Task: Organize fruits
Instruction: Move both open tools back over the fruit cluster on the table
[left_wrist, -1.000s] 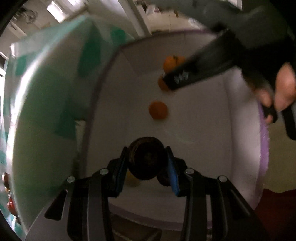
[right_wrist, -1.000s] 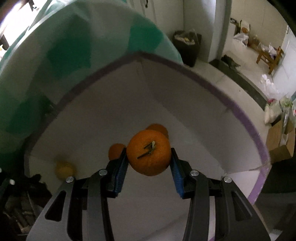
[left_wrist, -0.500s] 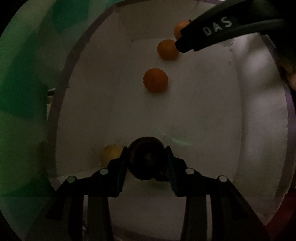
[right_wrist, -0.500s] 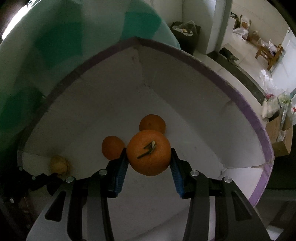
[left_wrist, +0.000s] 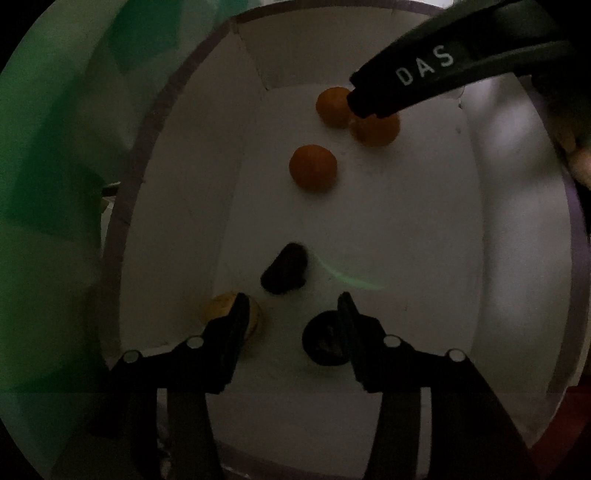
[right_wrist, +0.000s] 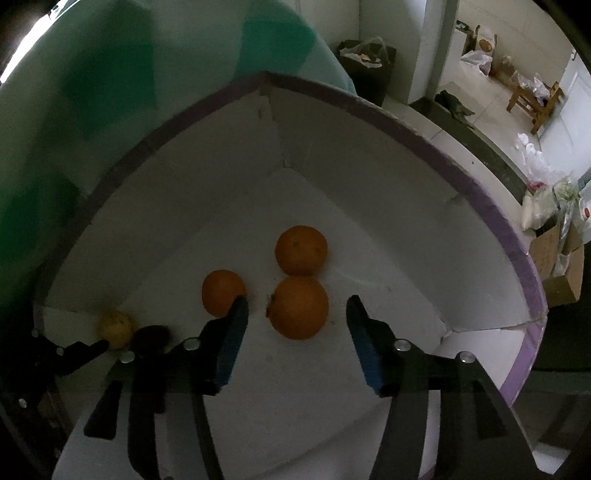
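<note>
Both grippers hang over a white box with a purple rim (left_wrist: 127, 206) (right_wrist: 406, 127). My left gripper (left_wrist: 291, 314) has its jaws opening, and nothing is between the pads. A blurred dark fruit (left_wrist: 284, 269) sits loose on the floor just ahead of them. A second dark fruit (left_wrist: 325, 343) and a yellow fruit (left_wrist: 221, 310) lie by the fingers. My right gripper (right_wrist: 295, 314) also has its jaws opening. An orange (right_wrist: 299, 308) rests free on the box floor between its apart fingers. Two more oranges (right_wrist: 301, 249) (right_wrist: 223, 291) lie beside it.
A green and white checked cloth (right_wrist: 110, 74) lies under and behind the box. Beyond the box's right wall are a tiled floor, a dark bin (right_wrist: 365, 70), a wooden stool (right_wrist: 535, 99), and bags and cardboard boxes (right_wrist: 554, 254).
Both grippers have opened. The dark fruit has dropped out of the left jaws onto the box floor. The orange has left the right jaws and lies below them. The left gripper sank deeper into the box.
</note>
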